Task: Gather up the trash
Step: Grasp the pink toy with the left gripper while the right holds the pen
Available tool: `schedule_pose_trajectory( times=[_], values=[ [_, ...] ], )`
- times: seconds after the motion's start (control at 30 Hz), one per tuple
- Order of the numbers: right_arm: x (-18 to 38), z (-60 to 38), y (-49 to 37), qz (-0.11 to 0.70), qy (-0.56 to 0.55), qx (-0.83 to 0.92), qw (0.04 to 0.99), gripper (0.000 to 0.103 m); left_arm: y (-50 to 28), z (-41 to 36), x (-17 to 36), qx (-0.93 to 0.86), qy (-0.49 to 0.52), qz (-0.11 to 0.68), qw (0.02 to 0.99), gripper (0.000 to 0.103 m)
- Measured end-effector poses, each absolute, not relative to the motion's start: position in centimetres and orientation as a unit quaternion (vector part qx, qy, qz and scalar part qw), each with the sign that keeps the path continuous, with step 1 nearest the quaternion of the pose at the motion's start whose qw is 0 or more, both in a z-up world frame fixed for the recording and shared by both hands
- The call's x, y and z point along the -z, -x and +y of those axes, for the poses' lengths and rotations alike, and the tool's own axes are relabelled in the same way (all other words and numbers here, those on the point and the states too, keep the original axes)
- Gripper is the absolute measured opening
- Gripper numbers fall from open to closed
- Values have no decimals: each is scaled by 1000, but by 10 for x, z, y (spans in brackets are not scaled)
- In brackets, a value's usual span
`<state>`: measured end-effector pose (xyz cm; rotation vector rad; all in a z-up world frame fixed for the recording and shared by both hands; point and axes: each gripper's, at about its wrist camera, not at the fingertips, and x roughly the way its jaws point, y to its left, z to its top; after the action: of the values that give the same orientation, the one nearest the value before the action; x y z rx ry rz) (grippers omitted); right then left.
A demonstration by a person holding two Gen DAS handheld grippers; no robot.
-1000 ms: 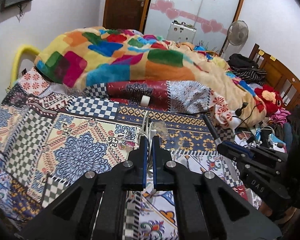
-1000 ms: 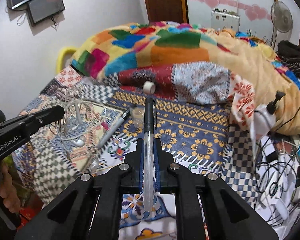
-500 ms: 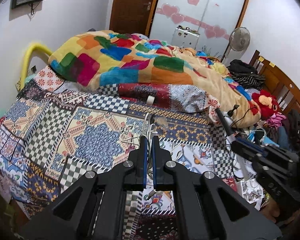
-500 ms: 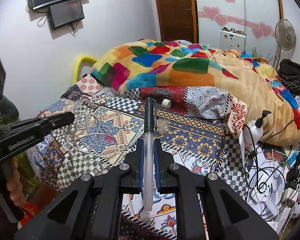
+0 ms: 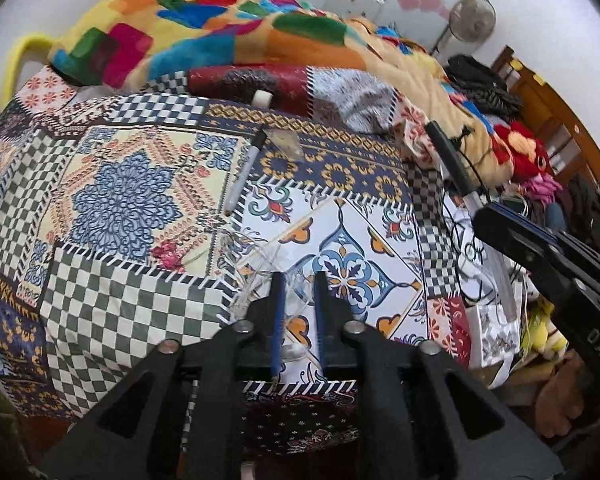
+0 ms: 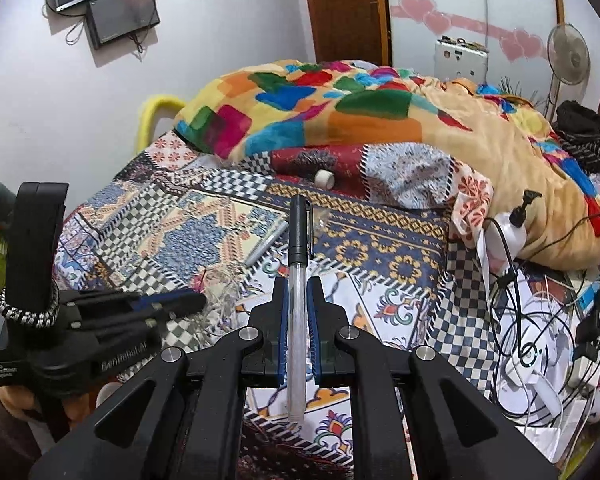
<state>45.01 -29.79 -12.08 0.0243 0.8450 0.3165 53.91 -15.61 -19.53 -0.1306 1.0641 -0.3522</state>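
My right gripper (image 6: 298,282) is shut on a clear pen with a black cap (image 6: 298,264), held upright above the bed's front edge; it shows at the right of the left wrist view (image 5: 452,164). My left gripper (image 5: 298,280) is open, low over the bed's front edge, with a tangle of white earphone wire (image 5: 256,256) lying between and just ahead of its fingers; the wire also shows in the right wrist view (image 6: 222,280). A grey marker (image 5: 244,172) lies on the patterned bedsheet (image 5: 112,196). A clear wrapper (image 5: 286,142) and a white tape roll (image 5: 262,98) lie further back.
A colourful blanket (image 6: 340,120) is heaped across the back of the bed. A white pump bottle (image 6: 508,236), cables and chargers (image 6: 540,344) clutter the right side. A fan (image 6: 568,56) and wardrobe stand behind. Red plush toy (image 5: 520,152) at right.
My left gripper has opened and dropped toward the bed's front edge; the earphone wire it held now lies on the sheet. The right gripper still holds the pen.
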Motion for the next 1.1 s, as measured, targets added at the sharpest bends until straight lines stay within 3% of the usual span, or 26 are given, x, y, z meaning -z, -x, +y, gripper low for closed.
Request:
schedule_pose_trajectory(
  times=[0.13, 0.43, 0.77, 1.1],
  values=[
    [132, -305, -455, 419, -15, -150, 896, 8, -541, -142, 191, 139, 42, 489, 860, 32],
    [158, -308, -463, 437, -18, -152, 886, 8, -569, -78, 228, 76, 81, 519, 848, 33],
    [189, -307, -477, 462, -14, -152, 874, 8, -582, -112, 273, 62, -6, 520, 852, 33],
    [195, -308, -480, 463, -15, -149, 874, 8, -600, -106, 275, 49, 14, 502, 864, 28]
  ],
)
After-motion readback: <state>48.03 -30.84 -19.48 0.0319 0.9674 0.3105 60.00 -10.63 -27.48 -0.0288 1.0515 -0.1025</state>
